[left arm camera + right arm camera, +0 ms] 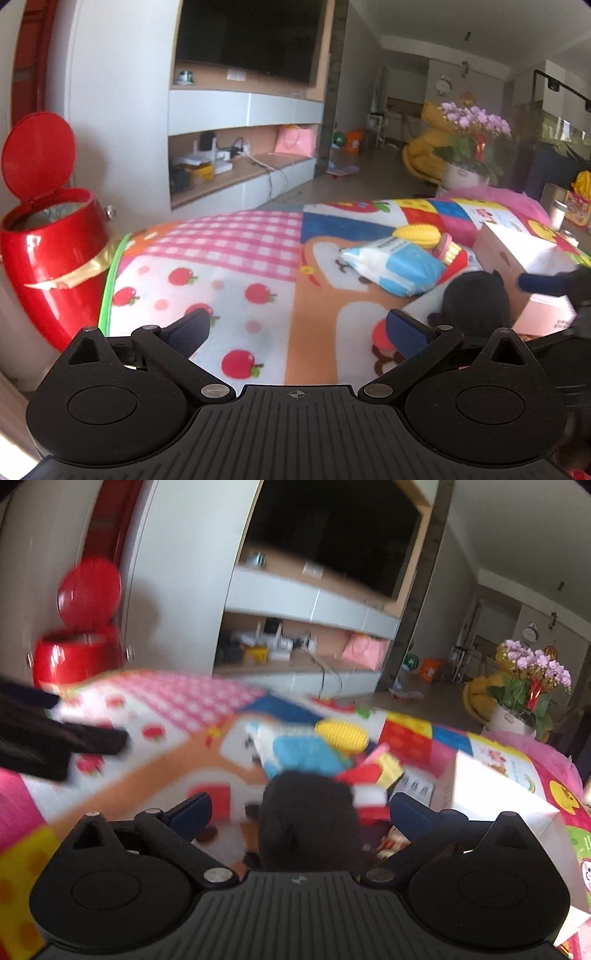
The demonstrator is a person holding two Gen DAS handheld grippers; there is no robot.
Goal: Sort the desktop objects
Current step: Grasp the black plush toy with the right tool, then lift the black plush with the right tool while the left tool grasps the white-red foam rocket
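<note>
A colourful patterned cloth (236, 273) covers the table. On it lie a blue and white packet (397, 264), a yellow toy corn (417, 233), a small red and yellow item (448, 251) and a black round object (476, 299). My left gripper (299, 328) is open and empty over the cloth, left of the pile. My right gripper (299, 812) is open with the black object (310, 812) between its fingers, not clamped. The packet (299, 753) and corn (341, 734) lie just beyond it. The right wrist view is blurred.
A red bin (55, 254) with its lid up stands at the table's left edge. An open pink and white box (524, 258) sits at the right. The left gripper's finger (92, 738) shows at the left of the right wrist view. A TV wall unit and potted flowers (476, 129) lie beyond.
</note>
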